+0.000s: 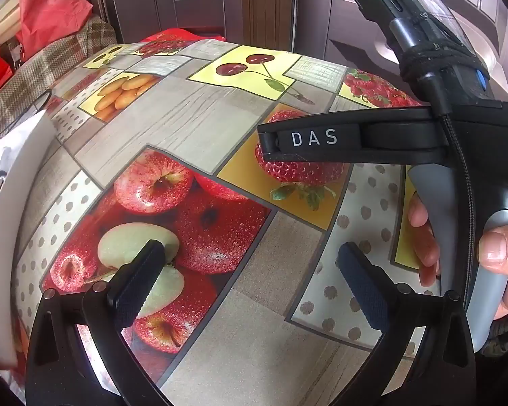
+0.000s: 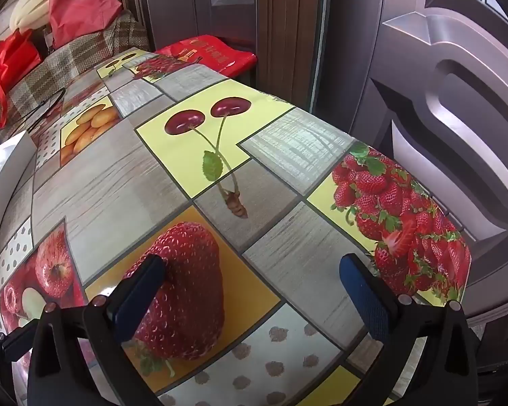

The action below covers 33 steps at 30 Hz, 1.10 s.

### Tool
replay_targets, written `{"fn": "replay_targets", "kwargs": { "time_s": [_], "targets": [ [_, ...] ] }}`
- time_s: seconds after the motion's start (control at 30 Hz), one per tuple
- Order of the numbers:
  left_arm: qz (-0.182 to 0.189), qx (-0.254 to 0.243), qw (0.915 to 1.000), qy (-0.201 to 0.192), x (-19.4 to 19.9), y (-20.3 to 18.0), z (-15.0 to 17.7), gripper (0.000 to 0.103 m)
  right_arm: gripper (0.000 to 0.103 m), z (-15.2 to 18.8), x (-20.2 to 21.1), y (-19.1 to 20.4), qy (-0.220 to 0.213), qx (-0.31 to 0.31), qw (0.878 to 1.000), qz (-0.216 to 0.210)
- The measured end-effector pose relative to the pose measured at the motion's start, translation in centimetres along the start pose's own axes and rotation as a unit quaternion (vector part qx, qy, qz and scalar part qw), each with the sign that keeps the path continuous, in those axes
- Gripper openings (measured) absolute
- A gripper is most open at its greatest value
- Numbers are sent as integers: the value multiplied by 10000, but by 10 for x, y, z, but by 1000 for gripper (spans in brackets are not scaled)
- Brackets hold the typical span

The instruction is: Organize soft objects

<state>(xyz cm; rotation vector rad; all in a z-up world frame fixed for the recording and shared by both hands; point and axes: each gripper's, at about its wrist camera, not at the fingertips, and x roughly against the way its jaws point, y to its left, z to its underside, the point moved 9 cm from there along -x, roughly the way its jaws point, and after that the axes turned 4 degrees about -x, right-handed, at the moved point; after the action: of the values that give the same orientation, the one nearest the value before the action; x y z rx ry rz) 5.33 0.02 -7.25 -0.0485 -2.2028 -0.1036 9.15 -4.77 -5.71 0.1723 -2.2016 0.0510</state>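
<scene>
- The left gripper [image 1: 250,282] has its fingers [image 1: 137,284] spread wide with nothing between them, hovering over the apple print of the desk [image 1: 172,115].
- The right gripper [image 2: 254,292] is likewise wide and empty — its fingers [image 2: 367,296] frame the big printed strawberry at lower centre of its view.
- In the left view the right tool crosses the right of the frame, gripped by a hand [image 1: 491,247].
- No soft object lies on the desk surface between the fingers. The likely candidates sit at the far left edge: a white tray or box rim [image 1: 3,203] with pale crumpled material inside, and beyond it a checked fabric [image 2: 67,64] and red bags [image 2: 81,3] at upper left.
- Doing this step well probably means swinging both tools left toward that tray, keeping the fingers wide until one soft piece sits squarely between them.
- Readable writing: "DAS" in white on the right tool's arm [image 1: 315,137]; the red bags' print is illegible.
</scene>
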Motion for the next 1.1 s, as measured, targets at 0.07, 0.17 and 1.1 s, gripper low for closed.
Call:
{"fn": "replay_targets", "kwargs": {
  "time_s": [0.07, 0.17, 1.1],
  "targets": [
    [0, 0, 10000, 0, 0, 0, 0, 102, 103, 0, 0, -1, 0, -4, 10000, -2],
    [0, 0, 10000, 0, 0, 0, 0, 102, 103, 1, 0, -2, 14, 16, 10000, 20],
    [2, 1, 10000, 0, 0, 0, 0, 102, 103, 3, 2, -3, 21, 50, 10000, 36]
  ]
}}
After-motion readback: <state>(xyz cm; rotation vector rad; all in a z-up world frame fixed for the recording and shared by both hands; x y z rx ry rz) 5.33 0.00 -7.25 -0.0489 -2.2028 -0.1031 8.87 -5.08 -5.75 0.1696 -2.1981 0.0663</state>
